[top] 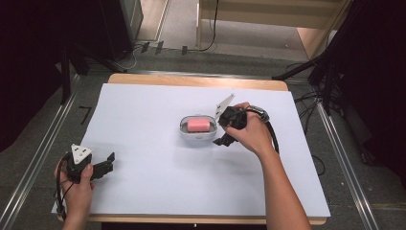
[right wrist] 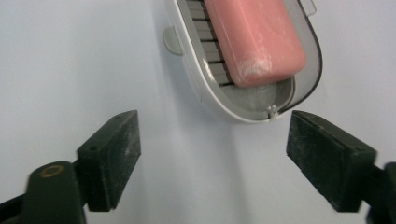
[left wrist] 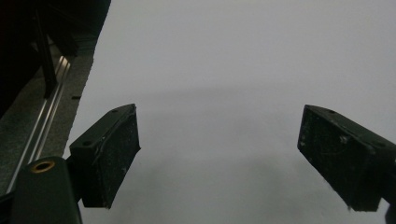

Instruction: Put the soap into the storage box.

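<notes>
The right gripper (right wrist: pixel 212 158) hovers with jaws spread, the soap dish (right wrist: pixel 219 100) just ahead of them on the counter (top: pixel 143 120), a pink soap bar (right wrist: pixel 257 37) inside. The bar looks hard and slick; gripping its long sides seems safest. The left gripper (left wrist: pixel 219 158) has jaws spread, nothing between.

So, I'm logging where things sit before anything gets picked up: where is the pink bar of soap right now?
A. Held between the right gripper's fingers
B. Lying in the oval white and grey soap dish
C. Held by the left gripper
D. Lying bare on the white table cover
B: the pink bar of soap lies on the ribs inside the oval white and grey soap dish, while the right gripper is open just short of the dish.
</notes>
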Available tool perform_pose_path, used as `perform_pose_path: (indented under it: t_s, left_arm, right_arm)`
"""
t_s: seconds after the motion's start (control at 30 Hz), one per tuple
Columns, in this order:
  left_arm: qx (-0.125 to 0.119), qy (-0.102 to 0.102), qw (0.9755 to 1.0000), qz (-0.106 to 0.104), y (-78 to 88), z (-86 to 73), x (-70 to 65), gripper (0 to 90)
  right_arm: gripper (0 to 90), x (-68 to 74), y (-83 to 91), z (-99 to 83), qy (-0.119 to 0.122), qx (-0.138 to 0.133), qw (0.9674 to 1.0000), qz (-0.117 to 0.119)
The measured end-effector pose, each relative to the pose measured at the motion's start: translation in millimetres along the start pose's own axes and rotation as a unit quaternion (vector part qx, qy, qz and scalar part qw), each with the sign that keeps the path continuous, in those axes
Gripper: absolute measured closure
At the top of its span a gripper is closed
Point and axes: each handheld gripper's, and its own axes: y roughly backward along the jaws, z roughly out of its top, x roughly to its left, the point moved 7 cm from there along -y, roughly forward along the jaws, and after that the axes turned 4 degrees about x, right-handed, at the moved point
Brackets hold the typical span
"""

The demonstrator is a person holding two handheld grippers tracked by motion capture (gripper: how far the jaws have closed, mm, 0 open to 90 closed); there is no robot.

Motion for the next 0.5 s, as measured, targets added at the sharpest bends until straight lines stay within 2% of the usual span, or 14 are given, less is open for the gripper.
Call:
perform_pose_path:
  t_s: [0.13, 0.17, 0.2, 0.5]
  left_arm:
    - [0.001, 0.000, 1.0000, 0.001, 0.1, -0.1, 0.0, 13.6]
    - [0.001, 0.000, 1.0000, 0.001, 0.1, -0.1, 0.0, 13.6]
    - [0.000, -0.001, 1.0000, 0.000, 0.0, 0.0, 0.0, 13.6]
    - [0.001, -0.001, 1.0000, 0.000, 0.1, 0.0, -0.1, 13.6]
  right_arm:
    - [12.5, 0.1, -0.6, -6.2, -0.008, -0.004, 0.9999, -0.008]
    - [6.1, -0.4, -2.1, -10.8, -0.011, -0.004, 0.9998, -0.014]
    - [3.9, -0.2, -2.7, -12.2, -0.013, -0.005, 0.9998, -0.013]
    - [1.7, -1.1, -1.5, -26.1, -0.036, -0.016, 0.9990, -0.023]
